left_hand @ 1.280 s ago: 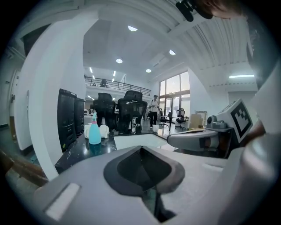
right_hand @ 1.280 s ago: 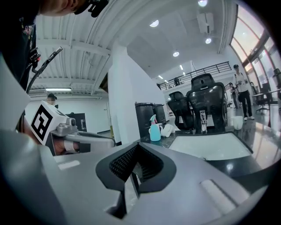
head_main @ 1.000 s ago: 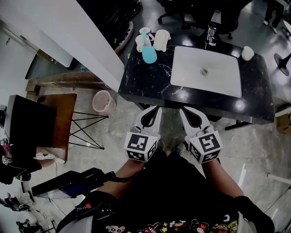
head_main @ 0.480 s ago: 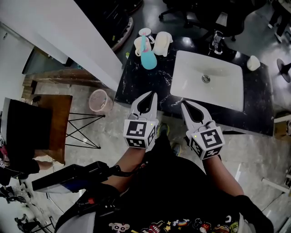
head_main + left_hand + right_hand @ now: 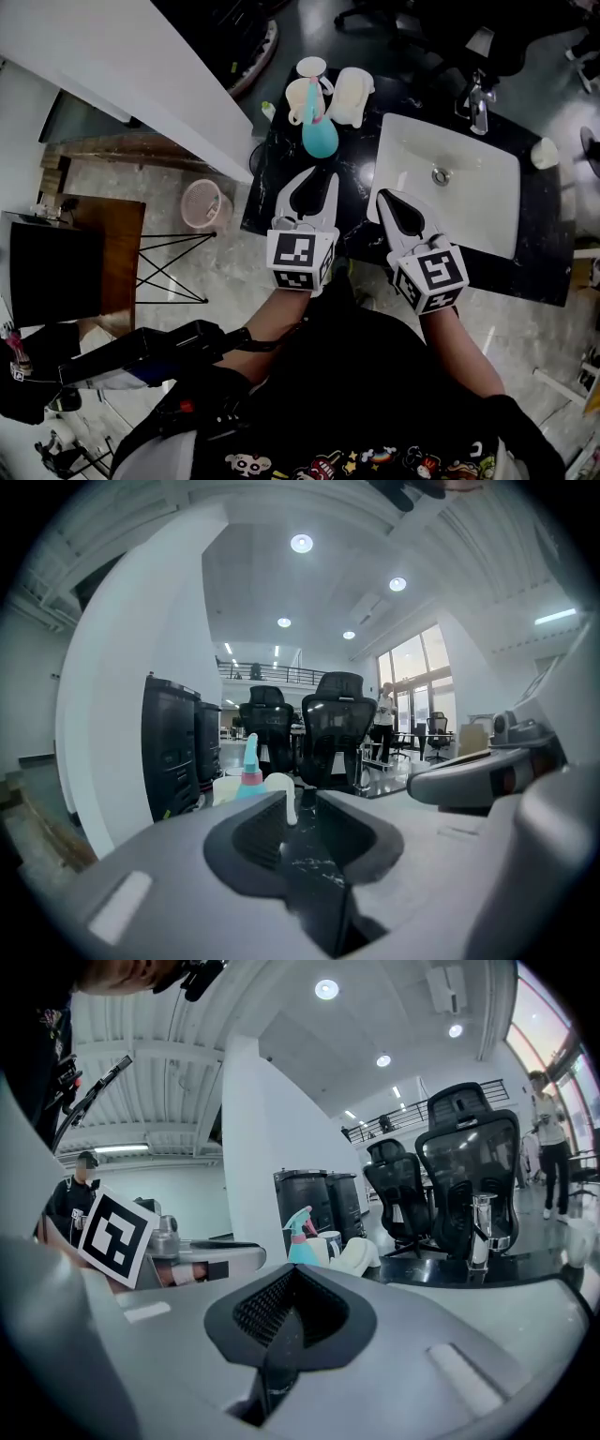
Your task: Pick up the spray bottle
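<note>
A teal spray bottle (image 5: 320,134) with a pink collar stands upright at the far left of the black marble counter (image 5: 347,202), among pale cups. My left gripper (image 5: 320,176) hovers over the counter just short of the bottle. It is open by a narrow gap and holds nothing. In the left gripper view the bottle (image 5: 250,771) shows beyond the left gripper (image 5: 300,803), a little left of the gap. My right gripper (image 5: 383,195) is shut and empty at the sink's near left corner. From the right gripper (image 5: 293,1271) the bottle (image 5: 302,1241) appears ahead.
A cream mug (image 5: 302,98), a white cup (image 5: 312,67) and a cream jug (image 5: 352,94) crowd round the bottle. A white sink (image 5: 469,202) with a chrome faucet (image 5: 479,101) fills the counter's right. A pink bin (image 5: 202,203) and a wooden table (image 5: 122,253) stand on the floor at left.
Both grippers have moved forward from in front of the counter to above its near edge. The bottle and cups now lie closer to the left gripper.
</note>
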A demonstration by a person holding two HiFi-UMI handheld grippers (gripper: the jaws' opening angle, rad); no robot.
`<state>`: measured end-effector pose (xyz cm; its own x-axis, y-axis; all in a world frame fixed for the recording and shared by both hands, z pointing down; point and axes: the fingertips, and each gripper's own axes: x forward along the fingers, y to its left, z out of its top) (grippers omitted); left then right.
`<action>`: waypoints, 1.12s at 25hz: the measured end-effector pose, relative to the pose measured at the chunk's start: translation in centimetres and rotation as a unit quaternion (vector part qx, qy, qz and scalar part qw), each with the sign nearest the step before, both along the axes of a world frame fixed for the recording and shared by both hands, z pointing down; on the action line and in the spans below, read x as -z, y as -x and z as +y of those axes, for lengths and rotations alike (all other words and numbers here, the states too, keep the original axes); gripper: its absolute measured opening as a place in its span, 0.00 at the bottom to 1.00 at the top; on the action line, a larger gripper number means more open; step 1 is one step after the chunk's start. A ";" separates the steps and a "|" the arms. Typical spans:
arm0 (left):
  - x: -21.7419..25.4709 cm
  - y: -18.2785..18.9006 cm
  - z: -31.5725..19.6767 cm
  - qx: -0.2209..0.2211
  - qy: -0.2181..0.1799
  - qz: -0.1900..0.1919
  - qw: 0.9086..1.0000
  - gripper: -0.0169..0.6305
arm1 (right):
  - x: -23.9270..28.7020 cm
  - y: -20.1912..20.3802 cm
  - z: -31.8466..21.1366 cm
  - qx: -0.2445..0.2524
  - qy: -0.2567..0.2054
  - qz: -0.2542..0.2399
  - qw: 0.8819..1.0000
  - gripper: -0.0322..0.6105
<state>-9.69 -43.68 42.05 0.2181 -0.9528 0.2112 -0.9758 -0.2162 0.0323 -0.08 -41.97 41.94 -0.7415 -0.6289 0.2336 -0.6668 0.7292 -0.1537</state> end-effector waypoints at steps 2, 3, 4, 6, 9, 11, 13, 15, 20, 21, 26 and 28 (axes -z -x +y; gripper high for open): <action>-0.2 1.0 -1.9 0.004 0.001 -0.001 1.000 0.16 | -0.1 0.9 -1.6 -0.001 0.002 0.003 1.000 0.09; -0.3 1.5 -2.9 0.008 0.001 -0.002 1.000 0.17 | -0.2 1.3 -2.4 -0.002 0.003 0.003 1.000 0.09; -0.4 2.1 -3.8 0.013 0.002 -0.002 1.000 0.18 | -0.3 1.7 -3.2 -0.003 0.005 0.004 1.000 0.09; -0.8 3.3 -5.4 0.030 0.004 0.000 1.000 0.22 | -0.6 2.3 -4.4 -0.006 0.011 0.007 1.000 0.09; -1.2 4.7 -7.5 0.046 0.007 0.002 0.999 0.27 | -1.0 2.9 -5.8 -0.012 0.019 0.013 1.000 0.09; -1.2 5.2 -8.9 0.046 0.001 -0.004 0.999 0.30 | -1.2 3.3 -6.7 -0.016 0.022 0.016 1.000 0.09; -1.0 5.6 -10.0 0.046 -0.010 -0.013 0.999 0.31 | -1.6 3.6 -7.5 -0.018 0.025 0.019 0.999 0.09; -1.2 5.6 -10.8 0.045 -0.012 -0.015 0.999 0.33 | -1.9 3.5 -7.8 -0.022 0.030 0.022 0.999 0.09; -1.5 5.3 -11.9 0.040 -0.012 -0.003 0.999 0.34 | -2.5 3.2 -8.4 -0.031 0.038 0.027 0.998 0.09; -1.5 5.4 -12.0 0.040 -0.014 -0.003 0.999 0.34 | -2.5 3.2 -8.5 -0.032 0.039 0.027 0.998 0.09; -1.3 5.5 -13.1 0.043 -0.018 -0.015 0.999 0.34 | -2.9 3.0 -8.7 -0.036 0.048 0.026 0.998 0.09; -1.2 5.6 -13.3 0.044 -0.019 -0.021 0.999 0.26 | -2.9 2.8 -8.7 -0.037 0.051 0.024 0.998 0.09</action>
<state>-15.24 -57.00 43.23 0.1255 -0.9753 0.1816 -0.9913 -0.1305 -0.0155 -2.90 -50.63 44.86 -0.6804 -0.6522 0.3341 -0.7265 0.6602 -0.1907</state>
